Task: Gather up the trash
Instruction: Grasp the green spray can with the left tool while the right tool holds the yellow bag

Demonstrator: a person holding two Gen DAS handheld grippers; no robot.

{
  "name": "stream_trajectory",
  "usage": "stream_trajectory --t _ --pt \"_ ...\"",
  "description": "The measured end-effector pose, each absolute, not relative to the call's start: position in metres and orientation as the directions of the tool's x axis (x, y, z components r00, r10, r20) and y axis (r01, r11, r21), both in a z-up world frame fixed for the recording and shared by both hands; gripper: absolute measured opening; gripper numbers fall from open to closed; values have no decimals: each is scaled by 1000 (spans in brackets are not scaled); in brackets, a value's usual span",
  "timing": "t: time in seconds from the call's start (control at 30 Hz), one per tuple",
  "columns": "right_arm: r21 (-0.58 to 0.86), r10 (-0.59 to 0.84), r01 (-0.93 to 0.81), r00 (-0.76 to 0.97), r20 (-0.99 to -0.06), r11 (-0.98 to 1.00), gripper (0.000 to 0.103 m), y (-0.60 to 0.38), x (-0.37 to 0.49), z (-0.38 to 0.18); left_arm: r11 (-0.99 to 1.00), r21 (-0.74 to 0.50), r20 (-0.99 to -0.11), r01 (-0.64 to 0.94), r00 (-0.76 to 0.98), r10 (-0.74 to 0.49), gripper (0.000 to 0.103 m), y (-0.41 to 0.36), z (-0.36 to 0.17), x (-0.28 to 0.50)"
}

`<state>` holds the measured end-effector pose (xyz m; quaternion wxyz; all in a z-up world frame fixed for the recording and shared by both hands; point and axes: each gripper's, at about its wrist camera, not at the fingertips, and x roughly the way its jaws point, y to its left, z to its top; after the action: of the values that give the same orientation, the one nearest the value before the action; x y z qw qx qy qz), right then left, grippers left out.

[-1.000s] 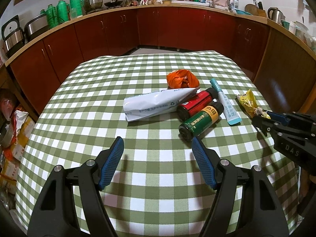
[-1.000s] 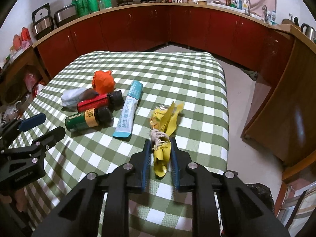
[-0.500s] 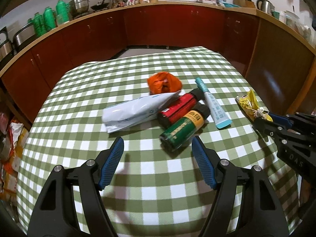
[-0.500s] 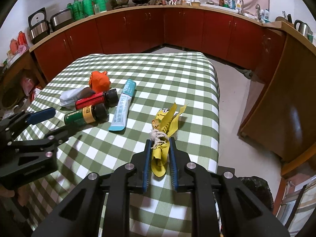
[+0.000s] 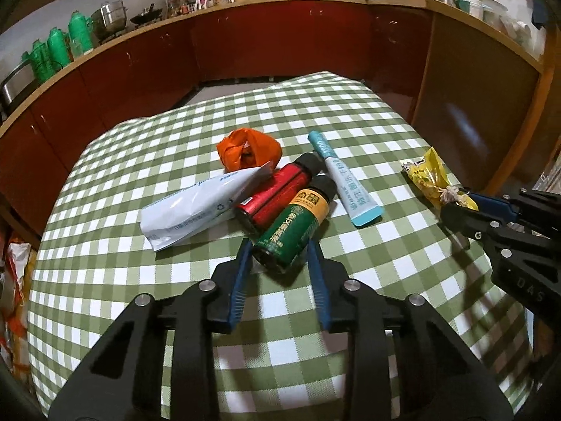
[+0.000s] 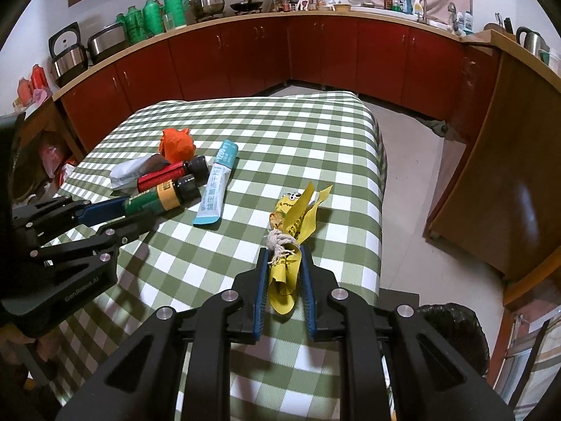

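A green bottle (image 5: 291,224) (image 6: 161,198) lies on the checked tablecloth (image 5: 175,133), and my left gripper (image 5: 278,245) (image 6: 138,214) is shut on its base end. Beside it lie a red bottle (image 5: 277,196), a white pouch (image 5: 196,210), a crumpled orange bag (image 5: 249,149) and a teal sachet (image 5: 345,182). My right gripper (image 6: 283,251) (image 5: 455,203) is shut on a yellow wrapper (image 6: 296,214) tied with string, near the table's right edge.
A black bin bag (image 6: 452,322) sits on the floor just past the table's right corner. Red cabinets (image 6: 315,59) with a cluttered counter ring the room. A wooden cabinet (image 6: 491,182) stands to the right, across a strip of floor.
My left gripper moved forward to the green bottle and its fingers narrowed from wide open onto the bottle's base. The right gripper stays shut on the yellow wrapper.
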<state>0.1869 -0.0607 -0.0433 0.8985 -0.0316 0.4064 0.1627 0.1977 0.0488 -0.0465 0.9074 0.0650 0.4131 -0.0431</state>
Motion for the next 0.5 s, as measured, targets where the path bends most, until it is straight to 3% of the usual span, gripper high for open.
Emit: stream_trajectory --t 0.43,0.5 --pt "94 264 -293 620 -739 951 18 -72 164 -45 991 55 -761 118 648 -35 28 48 -48 151" --pt "95 261 -288 621 -739 953 18 -74 162 -45 993 50 -762 111 646 -34 35 49 -48 150"
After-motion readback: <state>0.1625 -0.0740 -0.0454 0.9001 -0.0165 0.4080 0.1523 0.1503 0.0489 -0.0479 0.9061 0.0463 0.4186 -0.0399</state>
